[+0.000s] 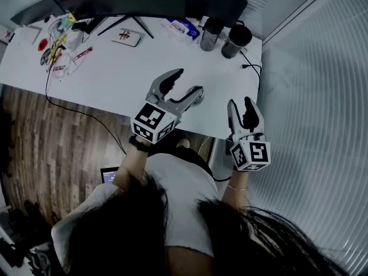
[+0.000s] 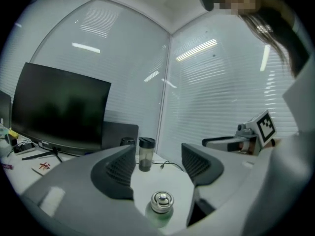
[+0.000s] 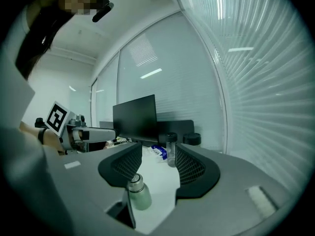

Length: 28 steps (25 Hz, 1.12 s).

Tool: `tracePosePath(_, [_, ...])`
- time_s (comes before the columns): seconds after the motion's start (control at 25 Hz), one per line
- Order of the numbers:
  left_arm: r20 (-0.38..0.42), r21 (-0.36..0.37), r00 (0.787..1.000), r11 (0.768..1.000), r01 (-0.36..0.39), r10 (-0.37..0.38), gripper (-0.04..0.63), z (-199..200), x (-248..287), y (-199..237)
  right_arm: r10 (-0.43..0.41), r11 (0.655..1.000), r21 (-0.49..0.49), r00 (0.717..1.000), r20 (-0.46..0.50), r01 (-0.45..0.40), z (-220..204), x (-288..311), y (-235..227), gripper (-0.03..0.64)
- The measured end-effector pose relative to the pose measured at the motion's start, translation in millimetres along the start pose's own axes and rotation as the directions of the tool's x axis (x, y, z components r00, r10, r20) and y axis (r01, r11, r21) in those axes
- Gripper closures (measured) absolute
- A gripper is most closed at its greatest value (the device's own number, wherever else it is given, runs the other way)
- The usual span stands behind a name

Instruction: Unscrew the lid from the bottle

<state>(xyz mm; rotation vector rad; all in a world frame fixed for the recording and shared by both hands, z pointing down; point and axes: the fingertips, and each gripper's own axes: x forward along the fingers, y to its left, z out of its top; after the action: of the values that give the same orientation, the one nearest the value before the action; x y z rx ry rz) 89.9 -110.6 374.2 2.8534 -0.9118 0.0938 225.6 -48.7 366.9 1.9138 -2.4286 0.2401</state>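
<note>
Both pairs of fingers stand well apart and hold nothing. The left gripper point(image 2: 157, 163) hangs above the bottle point(image 2: 158, 215), looking down past its own fingers point(image 2: 115, 173) at the metal lid point(image 2: 162, 201). The bottle sits low in that view, ahead of the fingers and not between them. The right gripper point(image 3: 158, 163) waits off to the side. From there the pale green bottle shows low down, just by the left-hand finger point(image 3: 123, 168), and I cannot see any contact.

The bottle stands upright on the white table point(image 1: 115, 68), close to its near edge, with the lid on, so no unscrewing looks to have begun. From overhead the left gripper covers most of it.

That near edge is what worries me. If a finger comes down off-centre, or brushes the shoulder on the way in, it could tip the bottle toward the person and off the table. The other risk comes with the twist itself. If only the lid is clamped and the body is left free — or held loosely on that smooth wall — the whole bottle will probably turn with the lid instead of the thread giving. A grip set too high on the rounded lid could also slip off. The two dark tumblers point(image 1: 223, 36) at the far end are well clear.
</note>
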Motion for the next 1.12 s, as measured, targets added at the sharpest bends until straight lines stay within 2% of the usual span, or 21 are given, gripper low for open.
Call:
tracePosePath(0.2, [-0.009, 0.006, 1.000, 1.000, -0.030, 0.030, 0.276, -5.5, -19.2, 4.0, 0.067, 0.998, -0.008, 0.998, -0.001, -0.067, 0.2, 8.0, 16.2, 0.433])
tracePosePath(0.48, [-0.029, 0.001, 0.999, 1.000, -0.018, 0.018, 0.271, -16.0, -28.4, 9.3, 0.090, 0.996, -0.010, 0.996, -0.023, -0.090, -7.0, 18.6, 23.9, 0.433])
tracePosePath(0.88, [-0.098, -0.029, 0.994, 0.998, 0.055, -0.057, 0.241, -52.7, -19.5, 3.9, 0.175, 0.985, 0.010, 0.982, -0.077, -0.175, -24.2, 42.0, 42.8, 0.397])
tracePosePath(1.12, [-0.172, -0.039, 0.977, 0.992, 0.120, -0.125, 0.229, -93.6, -7.8, 0.3, 0.228, 0.973, 0.048, 0.968, -0.102, -0.224, -44.1, 58.6, 50.9, 0.385])
